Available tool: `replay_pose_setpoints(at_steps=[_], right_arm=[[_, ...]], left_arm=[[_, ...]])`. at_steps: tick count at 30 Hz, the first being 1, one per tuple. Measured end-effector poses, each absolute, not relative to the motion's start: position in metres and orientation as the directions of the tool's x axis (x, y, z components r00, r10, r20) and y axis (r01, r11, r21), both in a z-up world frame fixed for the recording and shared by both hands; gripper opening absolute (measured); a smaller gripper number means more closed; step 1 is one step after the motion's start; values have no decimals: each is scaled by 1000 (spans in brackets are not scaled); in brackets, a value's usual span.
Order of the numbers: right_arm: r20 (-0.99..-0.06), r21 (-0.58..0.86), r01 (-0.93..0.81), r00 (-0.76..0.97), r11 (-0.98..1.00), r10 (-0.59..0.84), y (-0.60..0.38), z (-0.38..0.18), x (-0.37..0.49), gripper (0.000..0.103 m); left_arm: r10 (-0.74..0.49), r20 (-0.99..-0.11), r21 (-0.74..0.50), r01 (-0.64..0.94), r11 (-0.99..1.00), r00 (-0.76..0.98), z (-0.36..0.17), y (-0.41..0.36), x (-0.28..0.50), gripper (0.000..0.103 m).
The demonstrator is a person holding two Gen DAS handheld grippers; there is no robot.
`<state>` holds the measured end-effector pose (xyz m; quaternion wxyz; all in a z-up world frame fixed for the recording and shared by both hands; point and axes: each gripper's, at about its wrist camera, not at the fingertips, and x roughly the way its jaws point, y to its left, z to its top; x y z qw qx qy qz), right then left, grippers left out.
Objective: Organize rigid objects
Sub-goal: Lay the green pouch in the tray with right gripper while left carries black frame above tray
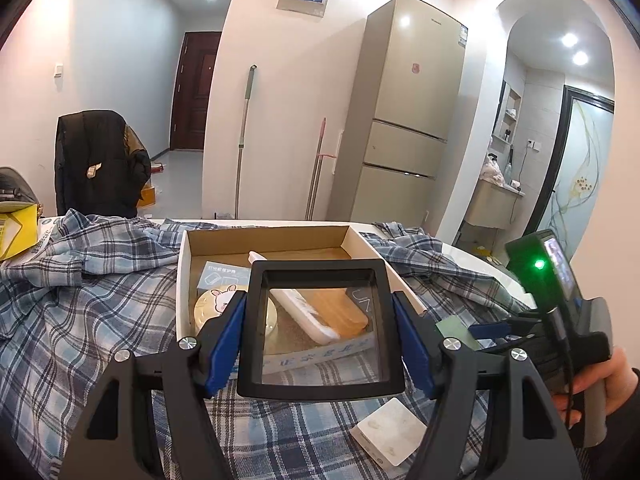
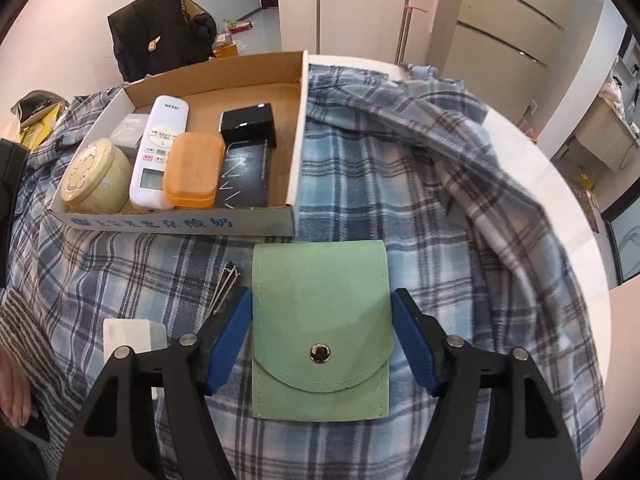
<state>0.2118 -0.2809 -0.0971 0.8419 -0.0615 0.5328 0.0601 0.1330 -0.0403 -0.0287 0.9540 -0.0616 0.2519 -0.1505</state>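
Left tongs pinch black-framed clear square; right tongs spread around mint snap pouch.

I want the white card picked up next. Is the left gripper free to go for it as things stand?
Probably not yet. The left gripper is shut on a black-framed magnifier, so its jaws are taken. The white card itself lies uncovered on the plaid cloth just below it.
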Motion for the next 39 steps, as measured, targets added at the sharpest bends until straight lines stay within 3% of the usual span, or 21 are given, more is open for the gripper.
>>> replay_pose_setpoints(at_steps=[6, 14, 25, 34, 39], right_arm=[[-888, -38, -164, 458, 986, 42, -285, -71, 198, 69], [-845, 0, -216, 522, 976, 116, -276, -27, 188, 69], [-690, 79, -216, 693, 973, 210, -238, 61, 205, 69], [-660, 169, -184, 709, 968, 250, -216, 56, 270, 69], [-693, 175, -143, 685, 974, 225, -217, 24, 303, 69]], left_arm=[[-317, -455, -195, 254, 947, 833, -26, -37, 131, 72], [-224, -339, -141, 186, 972, 914, 28, -1, 106, 72], [-129, -293, -81, 110, 991, 947, 114, 2, 124, 72], [-93, -298, -107, 64, 992, 950, 117, -9, 192, 72], [-105, -347, -125, 65, 990, 932, 81, 0, 219, 72]])
